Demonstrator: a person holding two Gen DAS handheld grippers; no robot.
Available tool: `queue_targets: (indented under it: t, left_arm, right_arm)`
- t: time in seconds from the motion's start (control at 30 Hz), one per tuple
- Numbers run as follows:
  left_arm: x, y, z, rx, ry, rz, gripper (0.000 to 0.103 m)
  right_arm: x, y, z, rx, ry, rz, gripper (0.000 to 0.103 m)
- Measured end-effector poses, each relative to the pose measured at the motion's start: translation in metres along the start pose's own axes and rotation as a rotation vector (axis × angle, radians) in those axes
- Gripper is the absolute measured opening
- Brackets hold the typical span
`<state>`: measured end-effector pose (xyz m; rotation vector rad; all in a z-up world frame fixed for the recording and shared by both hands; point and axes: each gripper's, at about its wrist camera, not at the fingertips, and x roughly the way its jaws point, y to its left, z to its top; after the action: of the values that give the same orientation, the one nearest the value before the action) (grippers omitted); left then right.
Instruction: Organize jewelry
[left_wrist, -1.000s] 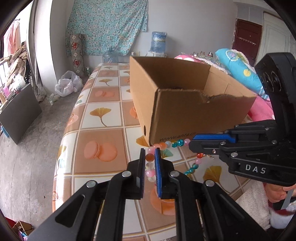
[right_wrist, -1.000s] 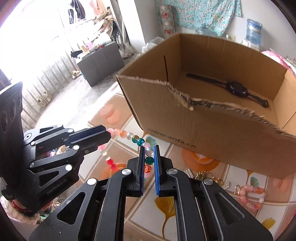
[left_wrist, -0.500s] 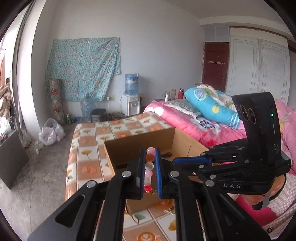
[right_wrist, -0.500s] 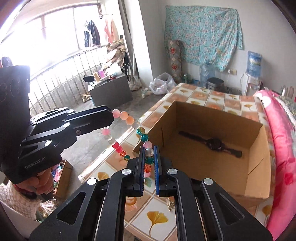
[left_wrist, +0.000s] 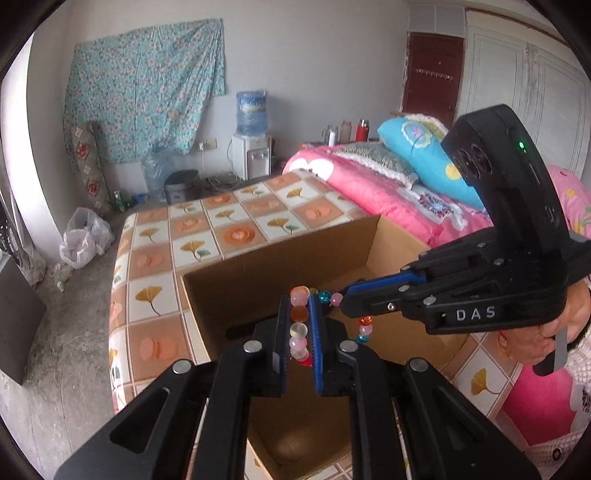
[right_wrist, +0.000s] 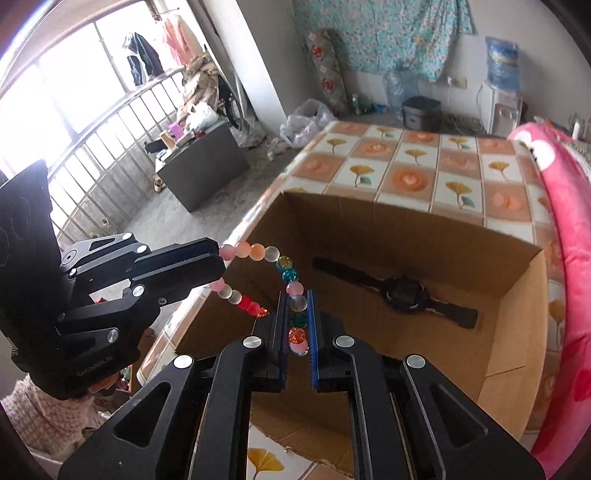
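Both grippers hold one bead bracelet of pink, orange, teal and red beads (right_wrist: 258, 252) in the air above the open cardboard box (right_wrist: 406, 218). My left gripper (left_wrist: 298, 332) is shut on one side of the bracelet (left_wrist: 298, 328). My right gripper (right_wrist: 297, 325) is shut on the other side, and it shows from the side in the left wrist view (left_wrist: 345, 297). The left gripper shows at the left of the right wrist view (right_wrist: 221, 264). A black wristwatch (right_wrist: 404, 293) lies flat on the box floor.
The box (left_wrist: 280, 258) stands on a table with a floral tile-pattern cloth (left_wrist: 207, 236). A pink bed with pillows (left_wrist: 388, 192) lies to the right. A dark low cabinet (right_wrist: 203, 166) and a white plastic bag (left_wrist: 85, 240) stand on the floor to the left.
Both grippers have lifted the bracelet from beside the box at table level to above it, and now tilt down over the box opening. The hold on the bracelet is unchanged.
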<state>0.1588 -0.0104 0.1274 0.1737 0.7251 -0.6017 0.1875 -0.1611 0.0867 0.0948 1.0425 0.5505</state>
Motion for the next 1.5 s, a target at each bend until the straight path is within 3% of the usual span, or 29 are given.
queue_targets:
  t: [0.13, 0.37, 0.5, 0.63, 0.83, 1.07, 1.13, 1.23, 1.3, 1.37, 1.5]
  left_arm:
    - [0.032, 0.011, -0.013, 0.019, 0.124, 0.018, 0.009]
    - [0.077, 0.020, -0.015, 0.065, 0.302, 0.026, 0.010]
    - [0.082, 0.017, -0.012, 0.095, 0.307, 0.046, 0.011]
    - [0.079, 0.021, -0.010, 0.071, 0.290, 0.045, 0.011]
    - [0.057, 0.025, -0.010, 0.033, 0.222, 0.067, 0.011]
    - [-0.006, 0.032, -0.024, -0.088, 0.057, 0.063, 0.013]
    - [-0.029, 0.030, -0.036, -0.113, 0.000, 0.079, 0.022]
    - [-0.054, 0.027, -0.059, -0.165, -0.066, 0.095, 0.028]
    - [-0.063, 0.025, -0.077, -0.207, -0.090, 0.089, 0.035]
    - [-0.067, 0.023, -0.098, -0.241, -0.101, 0.092, 0.038]
    - [-0.055, 0.022, -0.124, -0.325, -0.036, 0.095, 0.041]
  right_arm:
    - [0.038, -0.014, 0.003, 0.048, 0.162, 0.043, 0.007]
    - [0.092, -0.021, 0.015, 0.098, 0.371, 0.039, 0.008]
    - [0.114, -0.027, 0.020, 0.112, 0.420, 0.001, 0.012]
    - [0.124, -0.036, 0.020, 0.161, 0.439, 0.019, 0.013]
    - [0.103, -0.035, 0.021, 0.152, 0.349, 0.026, 0.017]
    - [0.005, -0.021, -0.003, 0.084, 0.084, 0.026, 0.033]
    - [-0.036, -0.016, -0.026, 0.045, -0.032, -0.030, 0.038]
    - [-0.085, -0.013, -0.069, 0.030, -0.193, -0.096, 0.040]
    - [-0.106, -0.019, -0.096, 0.057, -0.264, -0.155, 0.042]
    - [-0.120, -0.032, -0.130, 0.126, -0.299, -0.205, 0.042]
    - [-0.124, -0.066, -0.174, 0.287, -0.277, -0.262, 0.042]
